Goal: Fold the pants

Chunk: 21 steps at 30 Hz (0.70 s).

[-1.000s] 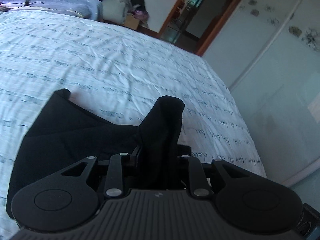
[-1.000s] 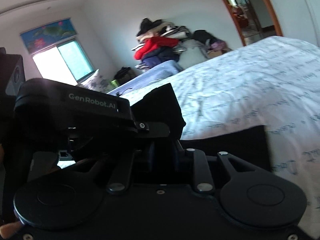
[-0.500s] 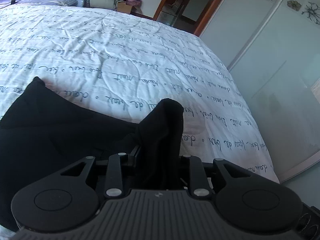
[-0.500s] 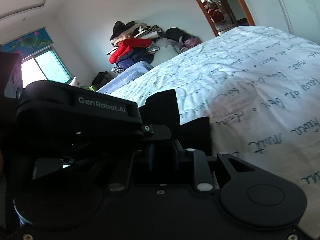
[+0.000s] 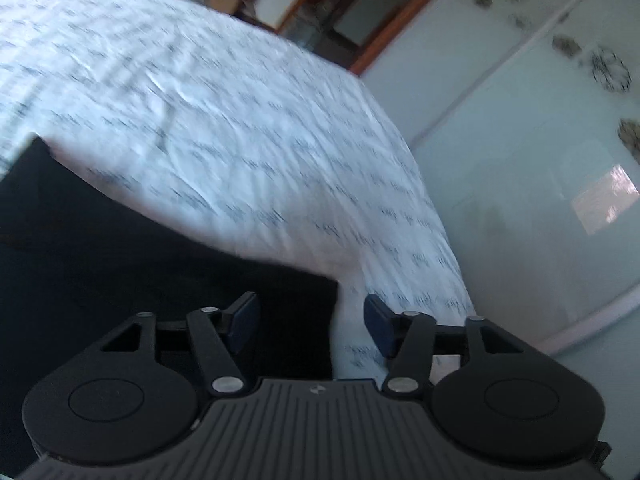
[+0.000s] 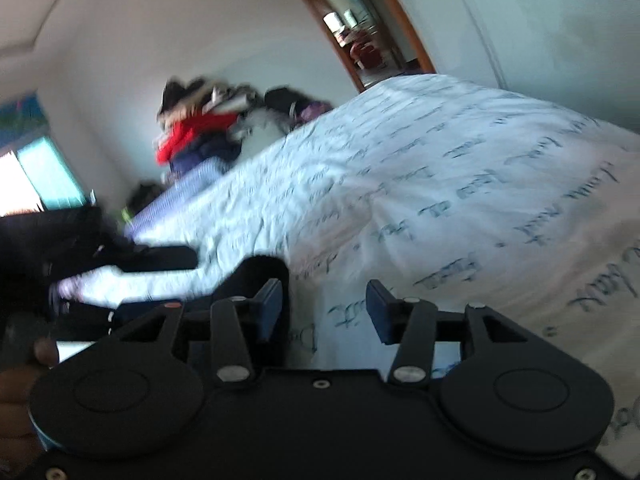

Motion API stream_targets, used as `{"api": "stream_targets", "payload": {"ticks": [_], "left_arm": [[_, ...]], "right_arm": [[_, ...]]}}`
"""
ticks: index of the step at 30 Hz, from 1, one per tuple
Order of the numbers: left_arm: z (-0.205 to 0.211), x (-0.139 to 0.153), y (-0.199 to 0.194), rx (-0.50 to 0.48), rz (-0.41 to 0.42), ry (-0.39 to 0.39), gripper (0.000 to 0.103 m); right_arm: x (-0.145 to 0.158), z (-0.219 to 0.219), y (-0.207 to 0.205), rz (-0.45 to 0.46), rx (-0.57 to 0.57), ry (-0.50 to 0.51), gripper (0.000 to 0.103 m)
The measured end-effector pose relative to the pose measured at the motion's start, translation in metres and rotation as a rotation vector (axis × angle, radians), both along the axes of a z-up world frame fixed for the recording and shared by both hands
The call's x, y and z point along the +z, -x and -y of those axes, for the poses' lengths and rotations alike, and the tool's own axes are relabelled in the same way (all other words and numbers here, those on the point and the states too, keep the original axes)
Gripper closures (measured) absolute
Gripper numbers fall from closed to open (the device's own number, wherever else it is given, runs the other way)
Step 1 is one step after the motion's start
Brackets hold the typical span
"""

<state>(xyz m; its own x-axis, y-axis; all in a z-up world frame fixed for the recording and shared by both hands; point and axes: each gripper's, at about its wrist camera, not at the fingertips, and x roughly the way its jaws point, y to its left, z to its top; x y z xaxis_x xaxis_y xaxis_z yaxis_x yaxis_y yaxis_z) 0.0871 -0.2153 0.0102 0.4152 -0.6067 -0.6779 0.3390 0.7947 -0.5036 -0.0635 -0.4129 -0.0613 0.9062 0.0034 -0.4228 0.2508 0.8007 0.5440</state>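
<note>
The black pants (image 5: 120, 260) lie flat on the white bed sheet (image 5: 240, 120) printed with script, filling the lower left of the left wrist view. My left gripper (image 5: 312, 322) hangs just over their right corner. Its jaws are opening and the pads press on nothing; pants edge and sheet show in the gap. In the right wrist view my right gripper (image 6: 325, 312) is also opening, with only sheet (image 6: 440, 200) between its fingers. A hump of the black pants (image 6: 256, 276) sits behind its left finger (image 6: 272, 308), free of the pads.
The bed's edge drops off at the right toward pale wardrobe doors (image 5: 540, 160). A clothes pile (image 6: 200, 128), a doorway (image 6: 360, 32) and a window (image 6: 40, 176) lie beyond the bed. The other tool's blurred black body (image 6: 152, 258) and a hand (image 6: 24, 360) are at the left.
Both grippers were shut on a raised fold of the pants; now both have opened and let go, and the cloth has dropped onto the bed. Both views have shifted and blurred.
</note>
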Motion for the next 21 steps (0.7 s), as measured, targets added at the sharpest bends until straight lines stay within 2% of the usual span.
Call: {"api": "stream_targets", "payload": {"ticks": [1,4,6,8,11,13,14,16,17,19,21], "left_arm": [[-0.005,0.002,-0.003,0.027,0.012,-0.037,0.033],[-0.015,-0.002,-0.009,0.047,0.030,-0.184,0.032],[-0.020,-0.007,-0.006,0.045,0.054,-0.237,0.032],[-0.023,-0.008,0.003,0.040,0.107,-0.291,0.032],[-0.031,-0.007,0.017,0.035,0.181,-0.333,0.031],[-0.036,-0.007,0.017,0.047,0.193,-0.339,0.031],[-0.036,-0.007,0.015,0.051,0.193,-0.335,0.031],[-0.038,-0.008,0.013,0.042,0.177,-0.327,0.031],[-0.038,-0.008,0.012,0.040,0.165,-0.324,0.031],[-0.042,-0.008,0.013,0.035,0.161,-0.313,0.030],[-0.043,-0.007,0.013,0.048,0.175,-0.317,0.030]], "right_arm": [[0.000,0.006,0.001,0.024,0.010,-0.044,0.054],[0.003,0.010,-0.012,0.061,0.083,-0.109,0.046],[0.004,0.004,-0.032,0.057,0.147,-0.096,0.044],[0.007,-0.002,-0.050,0.029,0.161,-0.075,0.043],[0.013,-0.016,-0.066,0.036,0.230,-0.037,0.045],[0.014,-0.024,-0.074,0.021,0.281,-0.025,0.062],[0.013,-0.026,-0.078,0.003,0.288,-0.017,0.067],[0.007,-0.027,-0.086,-0.045,0.282,0.013,0.090],[0.004,-0.025,-0.087,-0.058,0.278,0.013,0.095],[0.005,-0.024,-0.081,-0.031,0.279,0.000,0.099],[0.010,-0.025,-0.073,-0.025,0.247,0.055,0.099]]}}
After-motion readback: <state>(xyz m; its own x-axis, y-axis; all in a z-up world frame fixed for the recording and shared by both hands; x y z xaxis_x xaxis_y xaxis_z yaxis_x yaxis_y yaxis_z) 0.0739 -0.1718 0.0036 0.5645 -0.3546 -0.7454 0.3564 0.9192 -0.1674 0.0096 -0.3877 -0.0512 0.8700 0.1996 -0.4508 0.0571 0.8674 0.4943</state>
